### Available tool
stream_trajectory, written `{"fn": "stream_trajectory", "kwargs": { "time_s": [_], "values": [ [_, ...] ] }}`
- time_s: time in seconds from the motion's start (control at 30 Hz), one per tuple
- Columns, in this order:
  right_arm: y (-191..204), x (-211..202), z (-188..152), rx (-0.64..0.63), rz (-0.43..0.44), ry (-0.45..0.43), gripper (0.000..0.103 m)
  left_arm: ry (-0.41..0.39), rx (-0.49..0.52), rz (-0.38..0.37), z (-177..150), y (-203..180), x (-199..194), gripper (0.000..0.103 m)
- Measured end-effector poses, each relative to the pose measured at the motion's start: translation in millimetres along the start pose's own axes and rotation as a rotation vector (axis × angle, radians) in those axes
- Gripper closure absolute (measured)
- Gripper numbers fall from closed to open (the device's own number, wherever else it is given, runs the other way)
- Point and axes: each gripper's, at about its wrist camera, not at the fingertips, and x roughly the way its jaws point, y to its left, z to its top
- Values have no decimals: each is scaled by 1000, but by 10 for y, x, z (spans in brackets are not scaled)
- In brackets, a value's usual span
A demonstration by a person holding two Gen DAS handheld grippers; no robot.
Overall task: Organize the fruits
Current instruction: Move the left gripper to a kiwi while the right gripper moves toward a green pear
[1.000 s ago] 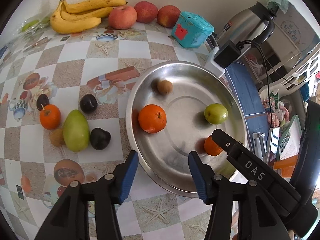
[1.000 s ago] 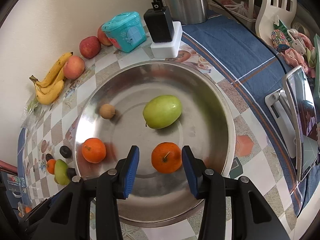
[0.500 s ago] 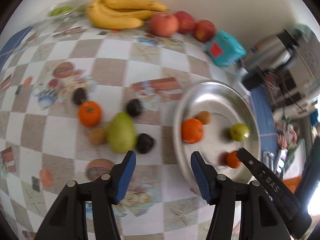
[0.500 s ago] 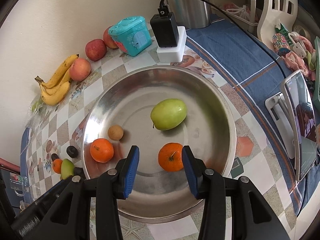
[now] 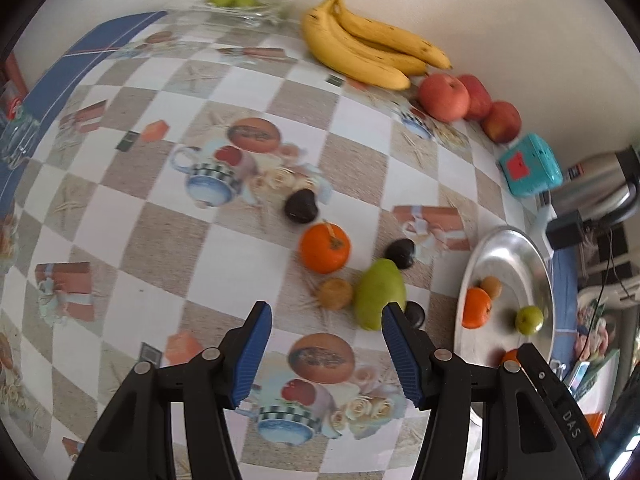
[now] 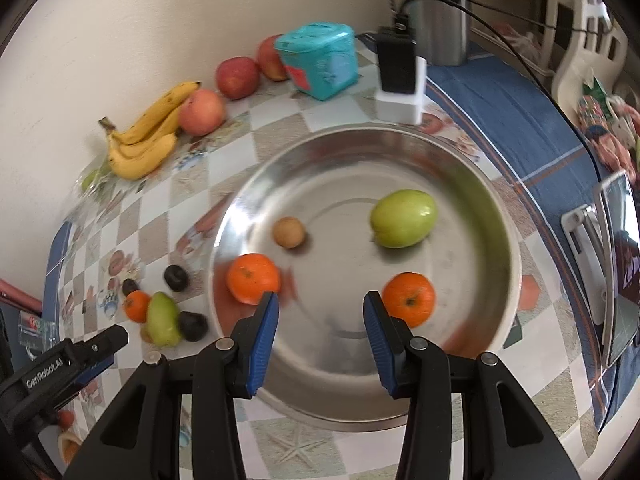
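Fruits (image 5: 379,294) near empty tongs (image 5: 326,354).

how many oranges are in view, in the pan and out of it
3. Two lie in the steel pan: the left orange near the small brown fruit, the right orange near the front rim. A third orange sits on the tablecloth by the green mango. More may be hidden.

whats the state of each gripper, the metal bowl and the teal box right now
left gripper: jaws open, empty, above the table
right gripper: jaws open, empty, over the bowl
round steel bowl: upright, holding four fruits
teal plastic box: lid closed
large green mango: lying on the table, outside the bowl
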Motion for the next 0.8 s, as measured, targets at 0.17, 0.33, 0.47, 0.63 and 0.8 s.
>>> {"fn": "stream_trajectory", "kwargs": {
  "time_s": [0.17, 0.33, 0.47, 0.63, 0.8],
  "values": [
    [126, -64, -22, -28, 23, -11, 58, -25, -34, 7, 44, 112, -84, 36],
    [199, -95, -36, -49, 21, -19, 58, -32, -58, 14, 62, 193, -100, 34],
    [203, -56, -46, -54, 15, -8, 50, -28, -69, 34, 46, 219, -80, 24],
    [211, 12, -60, -64, 7, 10, 47, -18, -62, 56, 22, 203, -22, 15],
    [206, 49, -78, -76, 5, 11, 38, -22, -70, 68, 22, 232, 7, 4]
  ]
}}
